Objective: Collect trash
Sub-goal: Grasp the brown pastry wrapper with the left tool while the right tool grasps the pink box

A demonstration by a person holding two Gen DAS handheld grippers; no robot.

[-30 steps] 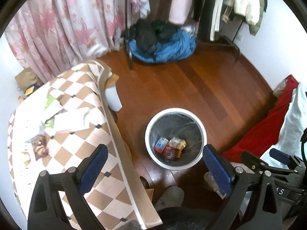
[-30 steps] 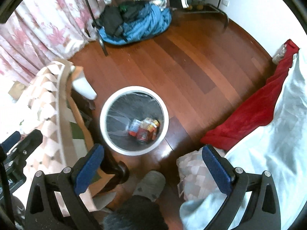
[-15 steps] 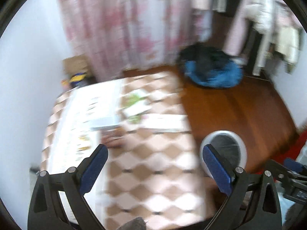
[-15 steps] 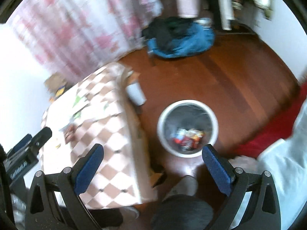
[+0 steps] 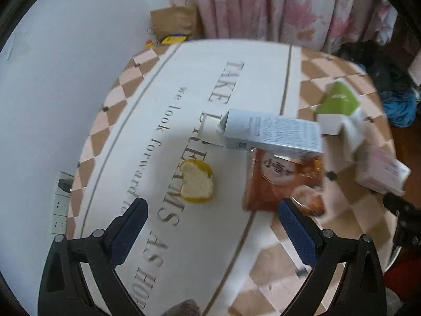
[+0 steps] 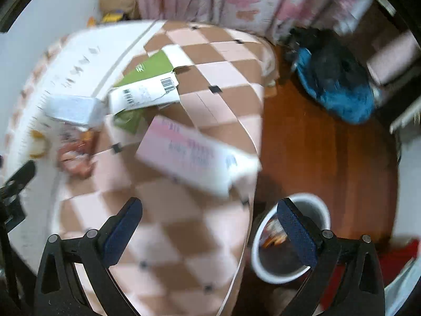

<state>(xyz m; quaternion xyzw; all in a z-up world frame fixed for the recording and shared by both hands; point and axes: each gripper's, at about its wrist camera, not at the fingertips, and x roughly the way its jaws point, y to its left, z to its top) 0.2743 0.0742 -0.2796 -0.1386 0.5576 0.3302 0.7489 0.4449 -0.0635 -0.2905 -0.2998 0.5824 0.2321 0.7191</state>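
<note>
My left gripper (image 5: 213, 226) is open and empty above the table, just in front of a yellow fruit peel (image 5: 196, 182) and an orange snack wrapper (image 5: 282, 181). A pale blue carton (image 5: 271, 133) lies behind them, with a green and white box (image 5: 339, 105) and a pink carton (image 5: 381, 172) to the right. My right gripper (image 6: 210, 226) is open and empty over the table, just in front of the pink carton (image 6: 194, 155). The white trash bin (image 6: 289, 237) stands on the floor at the right, with trash inside.
The table (image 5: 276, 279) has a checked cloth with a white lettered panel. Pink curtains (image 5: 276, 5) hang behind it, with a brown paper bag (image 5: 173, 21) in the corner. A blue and black clothes pile (image 6: 339, 84) lies on the wooden floor.
Both grippers have swung left from over the bin and floor to over the table and come down close to the trash. Both stay open and empty.
</note>
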